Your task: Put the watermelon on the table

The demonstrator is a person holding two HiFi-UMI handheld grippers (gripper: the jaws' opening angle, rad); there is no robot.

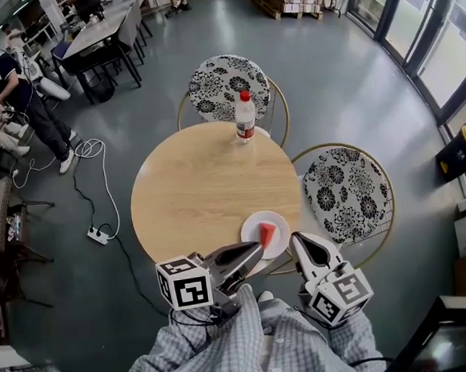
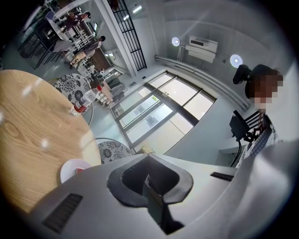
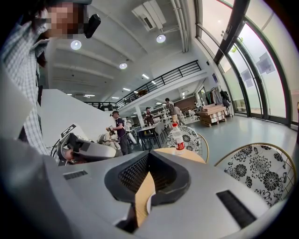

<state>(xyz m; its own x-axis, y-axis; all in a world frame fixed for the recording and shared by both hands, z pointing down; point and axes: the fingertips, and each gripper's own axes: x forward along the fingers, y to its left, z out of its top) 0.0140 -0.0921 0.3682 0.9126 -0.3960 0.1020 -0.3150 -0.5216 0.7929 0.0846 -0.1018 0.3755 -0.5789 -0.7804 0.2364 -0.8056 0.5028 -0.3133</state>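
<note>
A red watermelon slice (image 1: 267, 235) lies on a small white plate (image 1: 252, 224) at the near right edge of the round wooden table (image 1: 193, 192). My left gripper (image 1: 259, 256) hovers just short of the plate's near side, jaws shut and empty. My right gripper (image 1: 297, 239) hangs right of the plate, off the table edge, jaws together with nothing between them. In the left gripper view the plate (image 2: 70, 169) and the slice (image 2: 79, 170) peek out past the left gripper (image 2: 152, 186). The right gripper (image 3: 142, 196) shows a sliver of table through its slit.
A plastic bottle (image 1: 245, 117) with a red label stands at the table's far edge. Two floral-cushioned chairs (image 1: 229, 85) (image 1: 347, 192) stand behind and to the right of the table. A power strip (image 1: 98, 234) with cables lies on the floor at left. A person (image 1: 17, 94) stands far left.
</note>
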